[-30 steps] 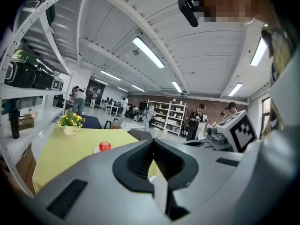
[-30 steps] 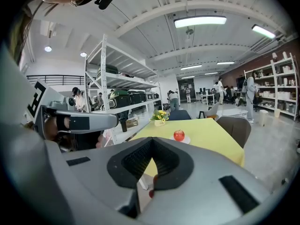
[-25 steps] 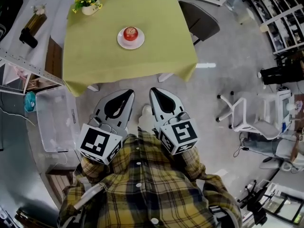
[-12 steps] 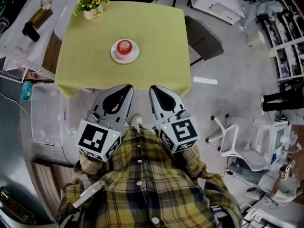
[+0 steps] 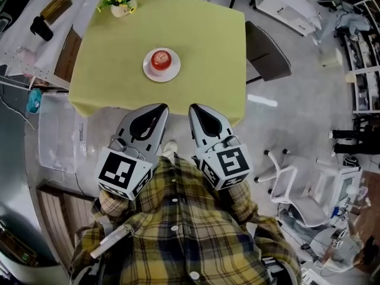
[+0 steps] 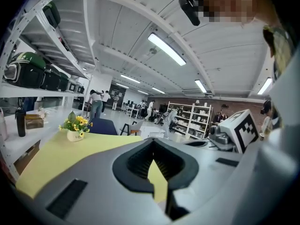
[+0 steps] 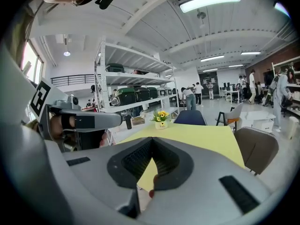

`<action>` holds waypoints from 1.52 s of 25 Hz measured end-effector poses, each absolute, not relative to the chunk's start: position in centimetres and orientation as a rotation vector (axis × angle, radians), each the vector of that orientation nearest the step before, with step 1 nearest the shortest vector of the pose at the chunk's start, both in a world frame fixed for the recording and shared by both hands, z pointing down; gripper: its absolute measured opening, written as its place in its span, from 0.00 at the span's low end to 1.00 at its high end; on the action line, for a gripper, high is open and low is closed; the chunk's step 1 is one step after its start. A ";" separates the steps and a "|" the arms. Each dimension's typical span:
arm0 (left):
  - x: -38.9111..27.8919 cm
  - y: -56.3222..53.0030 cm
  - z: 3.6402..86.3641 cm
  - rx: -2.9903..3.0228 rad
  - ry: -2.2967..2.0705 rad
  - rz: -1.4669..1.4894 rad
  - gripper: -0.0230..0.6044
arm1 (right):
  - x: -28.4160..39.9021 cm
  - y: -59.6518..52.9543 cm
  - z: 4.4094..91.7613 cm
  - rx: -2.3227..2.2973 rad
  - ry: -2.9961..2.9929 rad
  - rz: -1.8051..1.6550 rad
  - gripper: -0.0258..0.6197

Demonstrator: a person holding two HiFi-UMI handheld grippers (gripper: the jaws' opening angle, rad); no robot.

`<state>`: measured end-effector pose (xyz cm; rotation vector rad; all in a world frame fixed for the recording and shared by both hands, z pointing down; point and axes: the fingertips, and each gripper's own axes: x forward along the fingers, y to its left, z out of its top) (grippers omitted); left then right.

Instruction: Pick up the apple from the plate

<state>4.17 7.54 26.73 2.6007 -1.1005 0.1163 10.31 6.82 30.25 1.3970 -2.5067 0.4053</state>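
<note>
A red apple point(image 5: 161, 59) sits on a small white plate point(image 5: 149, 72) near the front middle of a table under a yellow-green cloth point(image 5: 202, 46). My left gripper point(image 5: 161, 107) and right gripper point(image 5: 194, 107) are held side by side in front of the person's plaid shirt. Their tips are just short of the table's near edge and well apart from the apple. Both are shut with nothing between the jaws. In the left gripper view the left gripper point(image 6: 152, 142) points over the cloth, and the right gripper point(image 7: 151, 141) does the same in its view. Neither gripper view shows the apple clearly.
A vase of yellow flowers point(image 5: 123, 5) stands at the table's far left corner. A grey chair point(image 5: 268, 51) is tucked at the table's right side. A clear plastic bin point(image 5: 59, 141) lies on the floor at left, and a white swivel chair point(image 5: 295, 186) stands at right.
The person and both grippers have moved toward the table, so its near edge now lies just ahead of the gripper tips. Both grippers stay shut and empty.
</note>
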 end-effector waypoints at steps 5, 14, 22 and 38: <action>3.6 3.0 26.8 2.633 -1.049 0.120 0.05 | 8.7 2.7 30.6 1.403 -2.493 0.389 0.04; 1.7 -5.8 26.1 2.689 -0.952 0.133 0.05 | 6.8 -5.5 30.4 1.500 -2.444 0.402 0.04; 0.4 -10.4 26.8 2.699 -0.854 0.164 0.05 | 6.1 -9.9 31.0 1.588 -2.372 0.445 0.04; 1.3 -12.3 29.1 2.618 -0.930 0.209 0.05 | 7.5 -13.1 32.6 1.445 -2.381 0.487 0.04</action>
